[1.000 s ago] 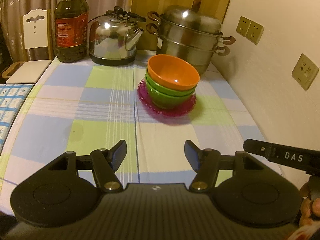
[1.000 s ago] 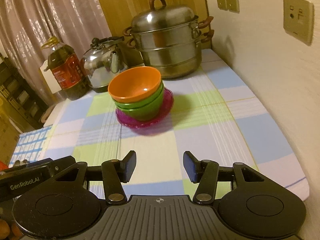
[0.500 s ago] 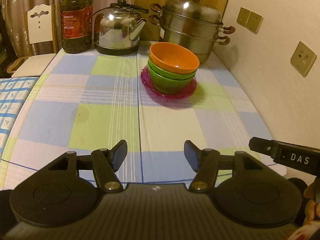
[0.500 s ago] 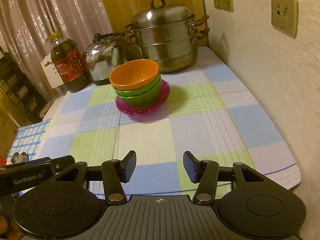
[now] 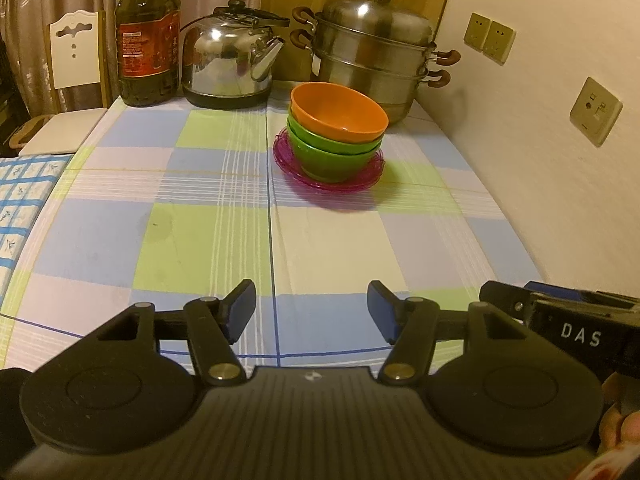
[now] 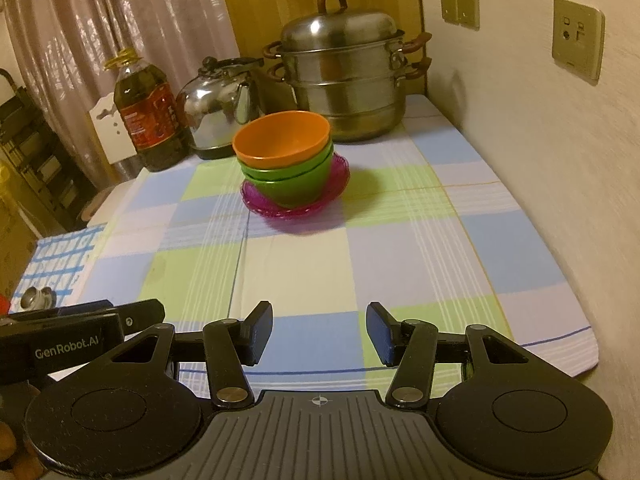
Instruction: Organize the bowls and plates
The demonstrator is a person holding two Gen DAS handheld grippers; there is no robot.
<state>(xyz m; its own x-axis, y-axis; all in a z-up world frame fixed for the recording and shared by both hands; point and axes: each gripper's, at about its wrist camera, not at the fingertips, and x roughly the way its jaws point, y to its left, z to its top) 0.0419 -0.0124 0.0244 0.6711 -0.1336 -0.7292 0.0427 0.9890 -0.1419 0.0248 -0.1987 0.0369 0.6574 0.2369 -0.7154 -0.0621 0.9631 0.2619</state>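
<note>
On the checked tablecloth a steamer pot stands behind the pink plate, which carries two green bowls and an orange bowl; left gripper and right gripper hover near, jaws released, holding nothing

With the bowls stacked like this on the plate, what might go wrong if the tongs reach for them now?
1. The orange bowl sits tilted on the green bowls; a push could slide it off.
2. The pink plate underneath is thin, so the stack may shift when pulled.
3. The steamer pot and kettle stand close behind, leaving little room for open tongs.
</note>
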